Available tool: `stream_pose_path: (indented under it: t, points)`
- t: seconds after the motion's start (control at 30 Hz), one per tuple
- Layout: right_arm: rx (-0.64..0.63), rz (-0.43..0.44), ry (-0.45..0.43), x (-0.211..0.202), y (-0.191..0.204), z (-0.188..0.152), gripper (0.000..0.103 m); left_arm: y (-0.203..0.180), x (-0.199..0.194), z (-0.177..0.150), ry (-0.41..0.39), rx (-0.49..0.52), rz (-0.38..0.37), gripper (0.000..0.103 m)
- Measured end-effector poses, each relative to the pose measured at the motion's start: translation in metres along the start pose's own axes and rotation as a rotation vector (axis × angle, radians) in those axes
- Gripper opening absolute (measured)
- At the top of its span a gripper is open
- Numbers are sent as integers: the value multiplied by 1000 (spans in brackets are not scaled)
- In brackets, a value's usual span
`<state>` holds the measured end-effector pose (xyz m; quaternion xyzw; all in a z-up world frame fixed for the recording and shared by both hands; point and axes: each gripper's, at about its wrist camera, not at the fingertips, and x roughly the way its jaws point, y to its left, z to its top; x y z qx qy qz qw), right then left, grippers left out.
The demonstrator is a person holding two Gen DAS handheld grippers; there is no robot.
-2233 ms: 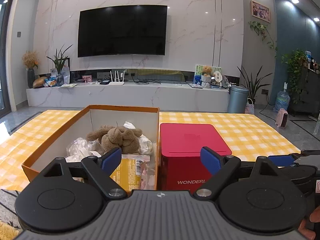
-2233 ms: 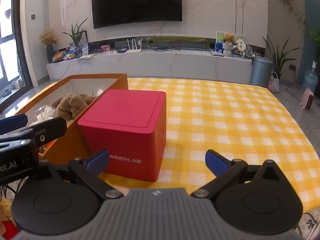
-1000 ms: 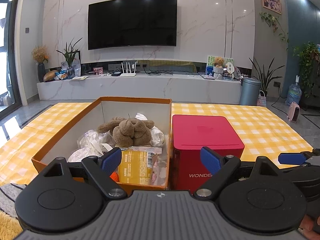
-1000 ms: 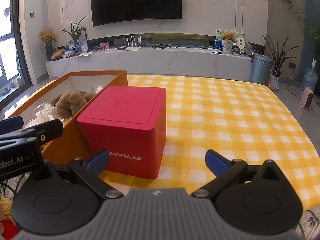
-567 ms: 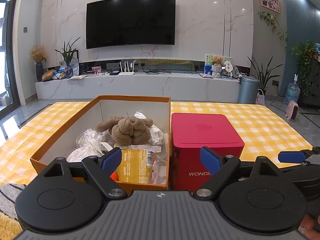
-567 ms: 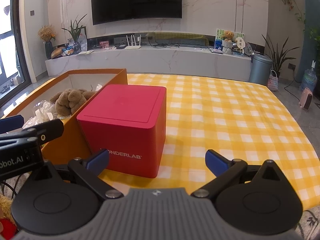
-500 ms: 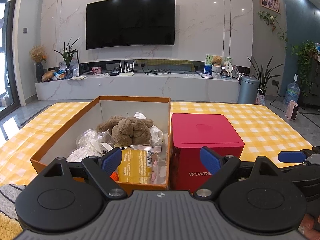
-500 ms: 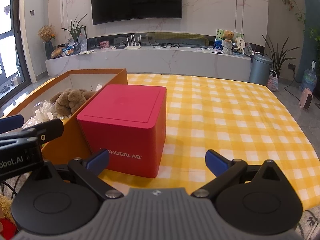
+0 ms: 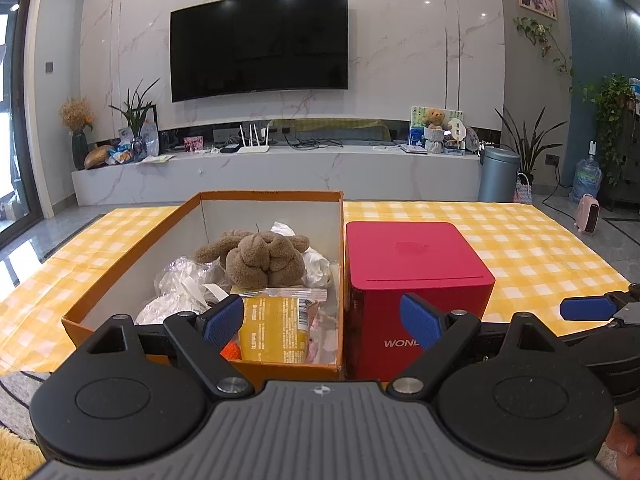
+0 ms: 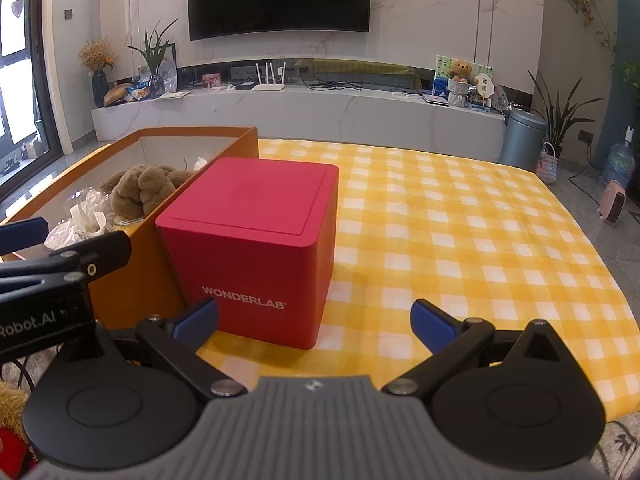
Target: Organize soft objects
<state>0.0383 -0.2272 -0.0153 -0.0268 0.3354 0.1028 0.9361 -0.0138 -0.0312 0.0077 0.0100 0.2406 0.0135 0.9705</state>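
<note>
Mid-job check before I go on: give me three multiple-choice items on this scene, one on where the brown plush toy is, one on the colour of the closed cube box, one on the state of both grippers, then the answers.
1. Where is the brown plush toy?
A. on the red box
B. inside the orange box
C. on the tablecloth

2. What colour is the closed cube box?
A. red
B. blue
C. white

3. What state are the grippers in?
A. both shut on packets
B. left holding the toy
C. both open and empty

Answers:
1 B: the toy lies on the packets and bags inside the orange box.
2 A: it is red with white WONDERLAB lettering.
3 C: the left gripper and right gripper show their pads spread apart with nothing between.
</note>
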Motion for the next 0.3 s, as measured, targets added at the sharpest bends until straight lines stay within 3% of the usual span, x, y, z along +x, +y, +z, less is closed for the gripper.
stream_pose_path:
  t: [0.3]
  points:
    - [-3, -2, 2, 1, 1, 0, 100, 2, 1, 0, 4, -7, -4, 103]
